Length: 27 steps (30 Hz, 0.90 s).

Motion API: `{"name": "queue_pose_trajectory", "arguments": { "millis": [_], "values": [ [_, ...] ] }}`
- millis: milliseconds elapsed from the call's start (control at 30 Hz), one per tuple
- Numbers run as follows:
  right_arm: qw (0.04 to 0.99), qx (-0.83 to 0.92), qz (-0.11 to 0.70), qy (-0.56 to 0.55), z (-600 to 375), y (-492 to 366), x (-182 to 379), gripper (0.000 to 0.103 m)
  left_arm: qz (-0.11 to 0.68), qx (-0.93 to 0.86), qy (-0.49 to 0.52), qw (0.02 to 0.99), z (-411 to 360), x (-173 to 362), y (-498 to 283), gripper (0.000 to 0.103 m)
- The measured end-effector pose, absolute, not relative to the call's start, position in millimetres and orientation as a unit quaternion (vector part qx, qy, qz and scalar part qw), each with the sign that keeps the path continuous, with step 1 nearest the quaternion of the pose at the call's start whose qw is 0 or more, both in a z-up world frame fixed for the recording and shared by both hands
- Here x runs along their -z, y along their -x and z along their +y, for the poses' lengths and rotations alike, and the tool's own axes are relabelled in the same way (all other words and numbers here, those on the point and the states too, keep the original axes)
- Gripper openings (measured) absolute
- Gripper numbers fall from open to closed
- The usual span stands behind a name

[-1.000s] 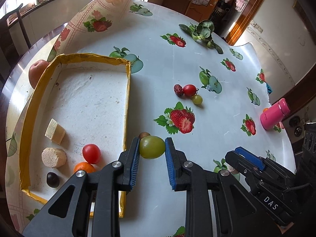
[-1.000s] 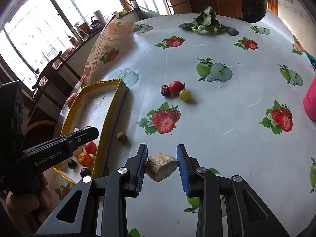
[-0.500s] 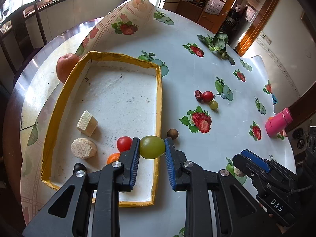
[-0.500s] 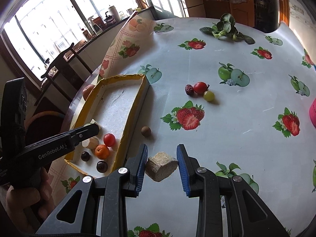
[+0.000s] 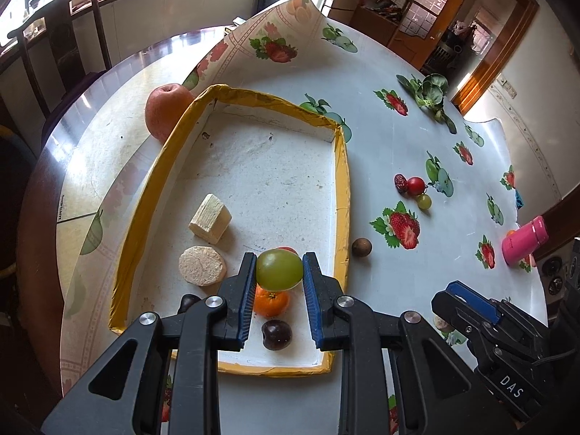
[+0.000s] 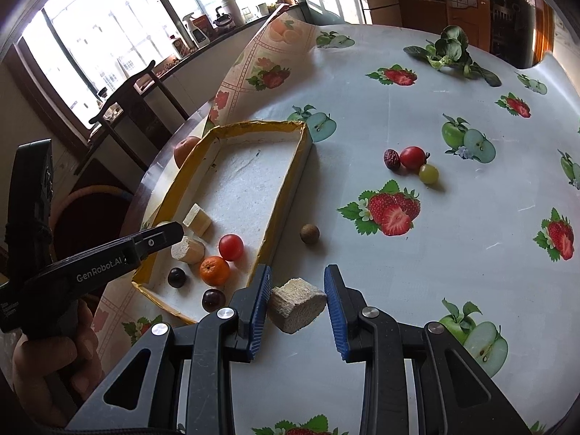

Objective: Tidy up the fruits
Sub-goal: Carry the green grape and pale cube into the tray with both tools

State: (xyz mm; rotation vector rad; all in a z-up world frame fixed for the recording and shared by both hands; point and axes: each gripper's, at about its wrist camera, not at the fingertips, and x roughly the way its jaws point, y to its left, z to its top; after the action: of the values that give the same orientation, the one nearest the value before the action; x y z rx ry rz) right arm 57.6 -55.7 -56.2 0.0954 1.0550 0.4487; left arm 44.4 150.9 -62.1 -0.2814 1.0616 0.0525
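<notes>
The left gripper [image 5: 279,272] pinches a round green grape [image 5: 279,269] between its blue pads, held above the near end of a shallow white foam tray with a yellow taped rim [image 5: 342,195]. The right gripper [image 6: 296,299] clamps a pale cut sugarcane chunk [image 6: 295,308] above the fruit-print tablecloth [image 6: 453,253], just outside the tray's near right corner. Only the right wrist view shows the red cherry tomato [image 6: 231,247] whole; in the left wrist view the grape hides most of it. Only the left wrist view shows the pink bottle [image 5: 523,241] at the table's right edge. A second ago the grape hung over the tablecloth outside the tray's right rim; now it is over the tray. Inside the tray, near to far: a dark round plum [image 5: 276,334], a small orange mandarin [image 5: 271,302], a round cane slice [image 5: 202,265], a wedge-shaped cane piece [image 5: 210,218]. A brown round longan [image 5: 361,247] lies just outside the right rim; a red apple [image 5: 165,108] touches the far left corner.
</notes>
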Motion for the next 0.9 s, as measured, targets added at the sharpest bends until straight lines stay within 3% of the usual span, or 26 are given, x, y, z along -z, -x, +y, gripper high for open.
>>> {"name": "queue_pose_trajectory", "arguments": {
  "millis": [900],
  "values": [
    [0.827, -0.258, 0.498, -0.038, 10.7, -115.8, 66.6, 0.031, 0.510, -0.056, 0.143, 0.846, 192.6, 76.6, -86.6, 0.022]
  ]
}}
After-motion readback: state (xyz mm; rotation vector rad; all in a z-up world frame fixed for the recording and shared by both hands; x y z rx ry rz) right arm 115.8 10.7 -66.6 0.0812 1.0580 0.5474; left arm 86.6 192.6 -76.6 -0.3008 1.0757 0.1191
